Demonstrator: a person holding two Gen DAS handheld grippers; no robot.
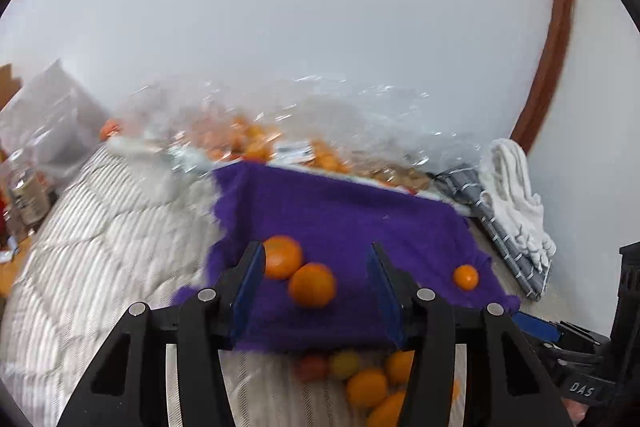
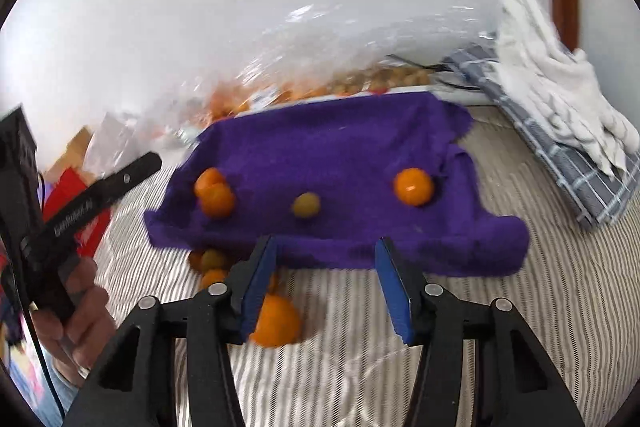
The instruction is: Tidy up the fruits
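While both the left gripper [image 1: 316, 287] and right gripper [image 2: 326, 279] hung spread and empty, counted four fruits [image 2: 413, 186] on the purple cloth [image 2: 340, 147], several more [image 2: 276, 321] loose off its near edge on the striped bed [image 2: 540, 307] — roughly halfway, by judgement.

We see soft, even daylight and faint shadows. Motion blur smears the clear plastic bag [image 1: 280, 115] at twelve o'clock; glare flecks it. Fisheye bending darkens corners and curves edges.
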